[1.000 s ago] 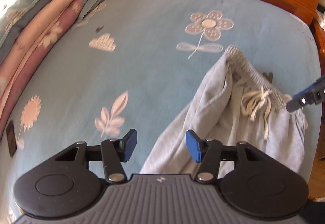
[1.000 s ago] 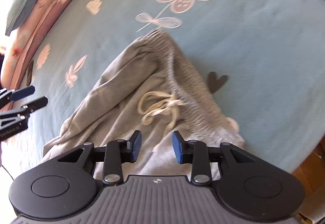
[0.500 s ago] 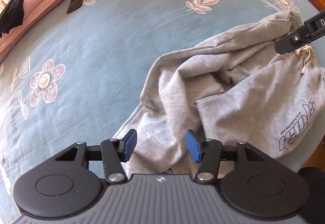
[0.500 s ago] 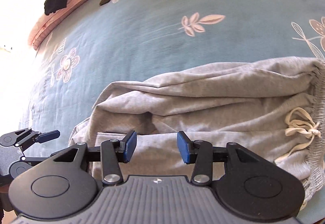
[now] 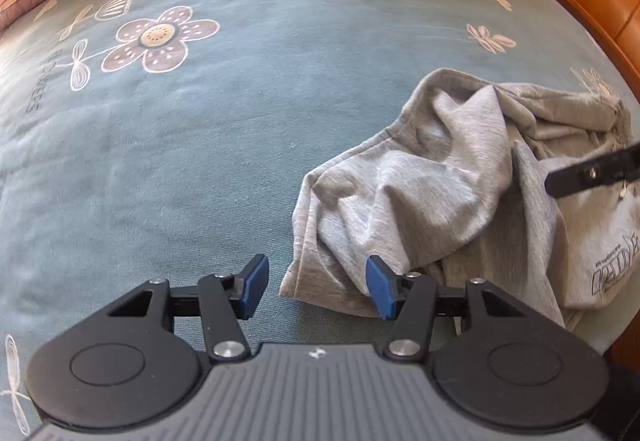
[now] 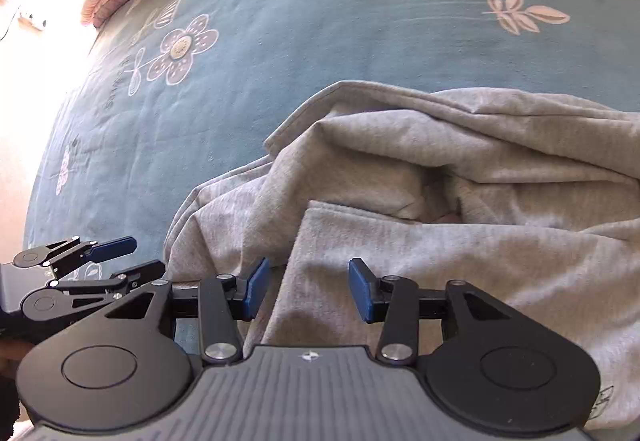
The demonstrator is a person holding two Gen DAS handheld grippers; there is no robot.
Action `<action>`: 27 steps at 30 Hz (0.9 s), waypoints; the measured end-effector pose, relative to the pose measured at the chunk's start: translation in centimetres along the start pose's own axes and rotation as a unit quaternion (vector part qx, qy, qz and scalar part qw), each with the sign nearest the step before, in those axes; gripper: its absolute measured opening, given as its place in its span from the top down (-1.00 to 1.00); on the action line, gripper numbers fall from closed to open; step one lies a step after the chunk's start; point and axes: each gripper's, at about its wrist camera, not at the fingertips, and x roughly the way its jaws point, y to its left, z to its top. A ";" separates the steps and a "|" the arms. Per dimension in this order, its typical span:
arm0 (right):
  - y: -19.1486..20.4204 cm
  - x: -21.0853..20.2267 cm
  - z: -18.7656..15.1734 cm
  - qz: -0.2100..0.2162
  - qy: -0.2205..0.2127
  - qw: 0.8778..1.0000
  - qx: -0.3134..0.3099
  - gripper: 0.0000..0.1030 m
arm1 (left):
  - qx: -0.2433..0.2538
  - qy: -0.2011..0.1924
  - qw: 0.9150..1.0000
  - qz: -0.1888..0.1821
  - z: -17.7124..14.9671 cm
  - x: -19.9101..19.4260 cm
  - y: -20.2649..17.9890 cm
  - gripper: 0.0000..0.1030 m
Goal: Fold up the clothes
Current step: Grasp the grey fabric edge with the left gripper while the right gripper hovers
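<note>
Grey sweatpants (image 5: 460, 193) crumpled on blue bedspread (image 5: 240, 121).
Left gripper (image 5: 316, 287) and right gripper (image 6: 306, 289) both spread, empty; cloth at 2 o'clock in left view.

Bright daylight, blown out to white glare at 10 o'clock in the right wrist view. Soft shadows in folds of the grey trousers (image 6: 460, 201). Strong fisheye bowing of the bed (image 5: 240, 141) towards every edge. Slight blur on fabric.
</note>
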 end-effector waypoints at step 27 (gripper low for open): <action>0.4 2.9 -3.6 0.069 -0.031 0.988 -0.133 0.05 | -0.057 -0.017 0.997 -0.056 -1.2 3.7 1.4 0.89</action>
